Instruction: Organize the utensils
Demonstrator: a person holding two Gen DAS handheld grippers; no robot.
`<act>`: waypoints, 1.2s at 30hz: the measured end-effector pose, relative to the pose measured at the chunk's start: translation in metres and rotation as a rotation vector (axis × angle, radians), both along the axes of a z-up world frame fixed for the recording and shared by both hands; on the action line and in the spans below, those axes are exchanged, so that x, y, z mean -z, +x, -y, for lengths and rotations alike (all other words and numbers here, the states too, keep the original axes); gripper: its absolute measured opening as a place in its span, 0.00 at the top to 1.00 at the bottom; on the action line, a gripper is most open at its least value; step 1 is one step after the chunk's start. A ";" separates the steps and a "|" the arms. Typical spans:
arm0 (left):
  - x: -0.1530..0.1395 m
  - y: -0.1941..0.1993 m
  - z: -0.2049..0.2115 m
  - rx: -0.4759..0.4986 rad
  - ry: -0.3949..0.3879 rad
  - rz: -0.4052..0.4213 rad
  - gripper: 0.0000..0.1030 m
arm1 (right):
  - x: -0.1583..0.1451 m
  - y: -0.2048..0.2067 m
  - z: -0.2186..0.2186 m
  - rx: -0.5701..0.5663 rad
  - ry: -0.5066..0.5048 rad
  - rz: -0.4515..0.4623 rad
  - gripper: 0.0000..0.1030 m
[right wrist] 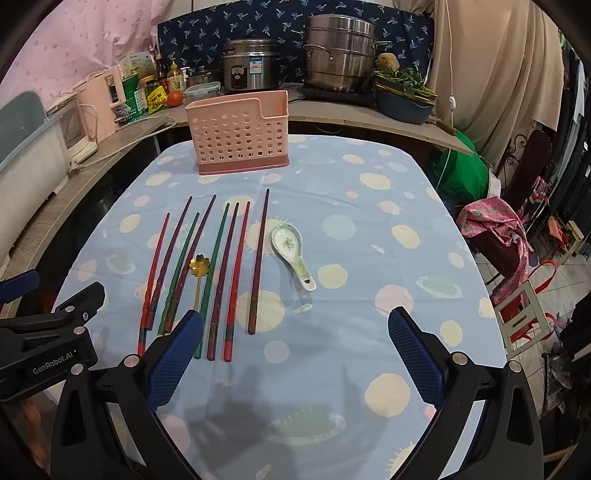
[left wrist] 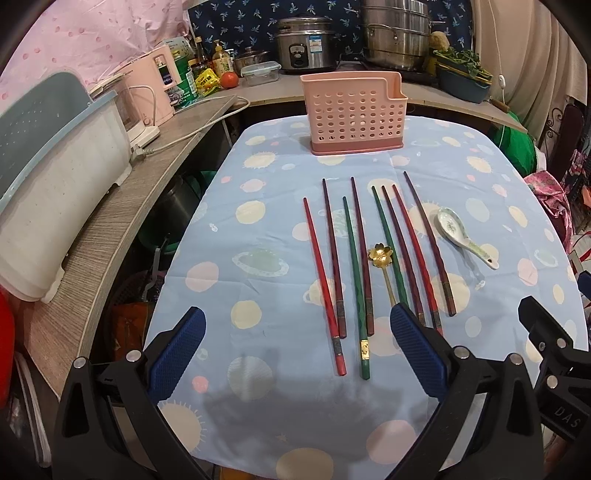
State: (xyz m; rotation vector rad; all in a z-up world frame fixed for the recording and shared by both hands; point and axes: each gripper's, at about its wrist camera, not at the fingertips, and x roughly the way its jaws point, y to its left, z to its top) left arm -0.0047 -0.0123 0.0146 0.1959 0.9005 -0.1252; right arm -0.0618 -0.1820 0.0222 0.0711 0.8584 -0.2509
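Several chopsticks [left wrist: 354, 273], red, green and dark brown, lie side by side on the blue patterned tablecloth [left wrist: 258, 229]. Among them rests a small gold flower-shaped spoon [left wrist: 381, 255], and a white ceramic spoon [left wrist: 461, 236] lies to their right. A pink perforated utensil holder [left wrist: 354, 114] stands upright at the far end. My left gripper [left wrist: 297, 339] hovers open above the near ends of the chopsticks, holding nothing. In the right wrist view the chopsticks [right wrist: 221, 266], gold spoon [right wrist: 199, 267], ceramic spoon [right wrist: 291, 251] and holder [right wrist: 238, 133] show too. My right gripper [right wrist: 295, 341] is open and empty, right of the chopsticks.
A counter [left wrist: 122, 199] runs along the left with a white dish rack [left wrist: 55, 192], a pink appliance [left wrist: 151, 88] and bottles. Behind the table stand a rice cooker [left wrist: 306, 44] and a steel steamer pot [left wrist: 397, 33]. Chairs and bags [right wrist: 495, 229] crowd the right side.
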 end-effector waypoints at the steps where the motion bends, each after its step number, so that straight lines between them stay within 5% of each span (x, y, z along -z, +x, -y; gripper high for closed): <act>1: 0.000 0.000 0.000 0.002 0.000 -0.001 0.07 | 0.000 -0.001 0.000 0.001 0.000 0.000 0.07; 36: -0.005 -0.014 -0.002 0.007 -0.010 0.008 0.07 | -0.009 -0.016 -0.001 -0.005 0.005 0.029 0.07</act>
